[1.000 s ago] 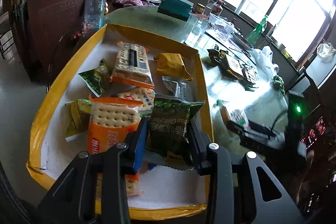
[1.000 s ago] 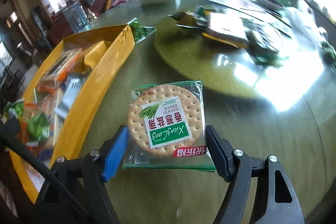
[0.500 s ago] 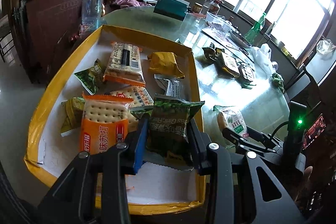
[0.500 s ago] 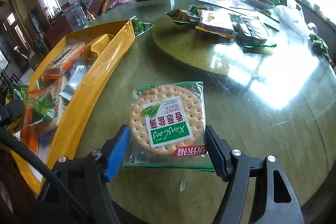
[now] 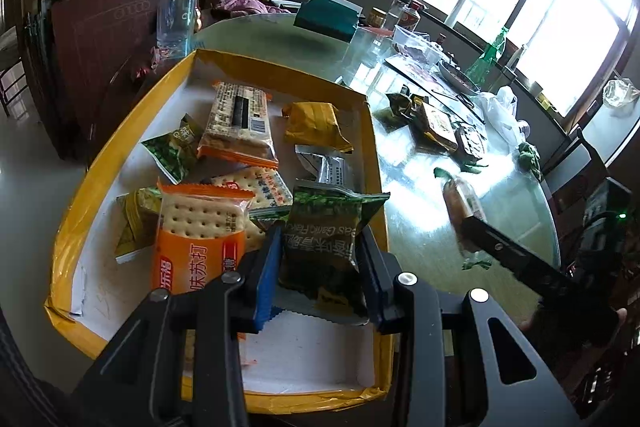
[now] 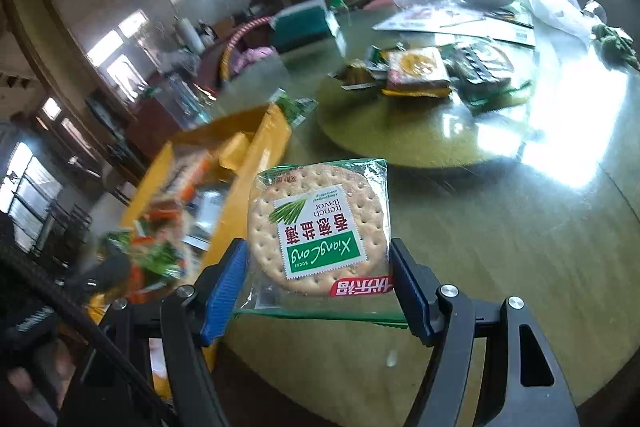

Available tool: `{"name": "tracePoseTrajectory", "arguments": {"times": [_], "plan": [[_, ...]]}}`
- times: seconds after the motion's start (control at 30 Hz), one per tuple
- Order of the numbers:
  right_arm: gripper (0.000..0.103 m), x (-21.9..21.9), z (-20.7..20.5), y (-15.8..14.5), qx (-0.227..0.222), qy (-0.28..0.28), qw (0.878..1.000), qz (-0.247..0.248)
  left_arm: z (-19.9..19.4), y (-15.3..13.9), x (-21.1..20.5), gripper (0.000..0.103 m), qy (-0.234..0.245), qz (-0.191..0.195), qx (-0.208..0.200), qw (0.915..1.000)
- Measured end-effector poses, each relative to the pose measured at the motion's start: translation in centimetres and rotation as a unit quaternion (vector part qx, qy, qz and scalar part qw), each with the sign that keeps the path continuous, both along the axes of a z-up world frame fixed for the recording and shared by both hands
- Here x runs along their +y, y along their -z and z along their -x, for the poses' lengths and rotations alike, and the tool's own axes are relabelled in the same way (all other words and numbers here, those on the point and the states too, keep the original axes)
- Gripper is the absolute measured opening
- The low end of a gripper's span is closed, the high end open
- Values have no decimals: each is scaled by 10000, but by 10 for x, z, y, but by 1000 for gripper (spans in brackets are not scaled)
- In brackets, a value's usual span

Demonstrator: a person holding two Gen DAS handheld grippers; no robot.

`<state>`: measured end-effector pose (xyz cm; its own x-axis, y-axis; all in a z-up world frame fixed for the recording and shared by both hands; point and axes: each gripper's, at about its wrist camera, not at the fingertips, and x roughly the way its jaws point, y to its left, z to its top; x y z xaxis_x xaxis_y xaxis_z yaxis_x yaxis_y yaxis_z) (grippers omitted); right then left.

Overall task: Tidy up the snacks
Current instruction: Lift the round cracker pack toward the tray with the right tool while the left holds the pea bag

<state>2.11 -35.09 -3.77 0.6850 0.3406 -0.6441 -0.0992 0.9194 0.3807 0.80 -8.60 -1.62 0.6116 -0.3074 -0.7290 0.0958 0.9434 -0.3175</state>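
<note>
Left hand-held gripper (image 5: 320, 263) — clenched on a green snack packet (image 5: 326, 247), held upright above the near end of the yellow tray (image 5: 68, 227), presumably poised for setting down among the rest.

Right hand-held gripper (image 6: 318, 287) — grasping a round cracker pack (image 6: 320, 227) by its side edges, lifted clear of the tabletop (image 6: 500, 247) just beside the tray's wall; likely bound for the tray.

Yellow tray — holds an orange cracker pack (image 5: 196, 231), green packets and a gold pouch (image 5: 316, 127), lying loose.

Far tabletop — an unsorted pile of snacks (image 6: 424, 71) on the turntable, well apart from the tray.
</note>
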Motion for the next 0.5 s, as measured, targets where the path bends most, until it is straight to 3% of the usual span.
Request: {"name": "tracePoseTrajectory", "arguments": {"times": [0.5], "plan": [[70, 36, -14, -23, -188, -569, 9976, -361, -7, -2, 20, 39, -199, 66, -42, 9998]]}}
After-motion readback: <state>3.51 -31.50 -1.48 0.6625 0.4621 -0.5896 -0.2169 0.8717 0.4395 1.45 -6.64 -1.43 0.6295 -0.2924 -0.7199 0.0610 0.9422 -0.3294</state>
